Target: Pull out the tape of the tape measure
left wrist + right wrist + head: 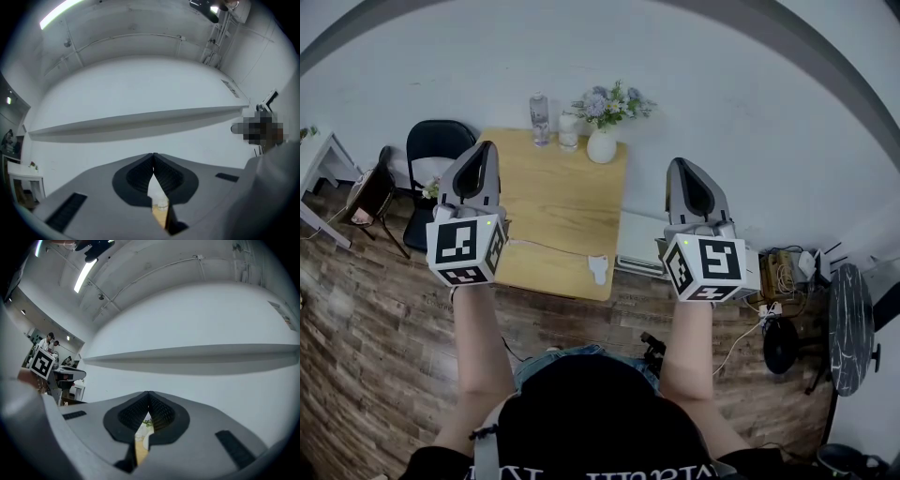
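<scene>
Hovering with left claw [485, 150] and right claw [681, 166] both pinched shut, empty, aiming above the surface [553, 197], with the likely tape measure [598, 269] lying below, between them, near its front edge, neither hand clearly nearer.

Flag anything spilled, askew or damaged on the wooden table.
Nothing stands out. The bottle, glass and flower vase stand upright at the table's far edge; a small white object, likely the tape measure, lies near the front edge.

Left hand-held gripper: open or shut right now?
Shut. In the left gripper view the left hand-held gripper has its jaw tips touching, with nothing pinched between them.
</scene>
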The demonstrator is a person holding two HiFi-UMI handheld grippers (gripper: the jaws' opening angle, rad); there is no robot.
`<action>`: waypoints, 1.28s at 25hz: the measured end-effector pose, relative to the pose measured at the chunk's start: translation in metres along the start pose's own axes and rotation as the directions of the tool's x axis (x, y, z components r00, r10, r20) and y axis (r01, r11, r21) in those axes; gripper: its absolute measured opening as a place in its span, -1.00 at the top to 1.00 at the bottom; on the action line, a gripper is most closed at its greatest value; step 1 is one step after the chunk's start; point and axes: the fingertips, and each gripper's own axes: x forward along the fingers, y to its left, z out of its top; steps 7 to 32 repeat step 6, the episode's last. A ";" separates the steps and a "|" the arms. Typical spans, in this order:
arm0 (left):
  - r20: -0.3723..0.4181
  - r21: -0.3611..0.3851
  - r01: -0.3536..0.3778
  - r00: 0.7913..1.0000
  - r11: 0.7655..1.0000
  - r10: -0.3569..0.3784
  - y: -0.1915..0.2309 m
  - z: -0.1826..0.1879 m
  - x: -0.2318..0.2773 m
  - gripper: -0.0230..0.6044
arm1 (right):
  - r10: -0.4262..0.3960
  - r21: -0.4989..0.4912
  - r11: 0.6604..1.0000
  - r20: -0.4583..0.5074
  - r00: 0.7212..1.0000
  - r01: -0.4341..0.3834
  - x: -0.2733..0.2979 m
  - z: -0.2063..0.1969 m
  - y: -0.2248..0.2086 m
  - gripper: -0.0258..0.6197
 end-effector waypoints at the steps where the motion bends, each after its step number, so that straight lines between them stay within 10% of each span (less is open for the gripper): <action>1: 0.001 0.002 0.002 1.000 1.000 -0.002 0.000 0.000 0.001 0.89 | -0.001 -0.001 1.000 -0.001 1.000 0.001 0.001 0.000 0.000 0.87; 32: 0.007 0.009 0.007 1.000 1.000 -0.007 -0.002 0.004 0.003 0.89 | -0.001 -0.006 1.000 -0.005 1.000 0.001 0.002 0.000 -0.002 0.87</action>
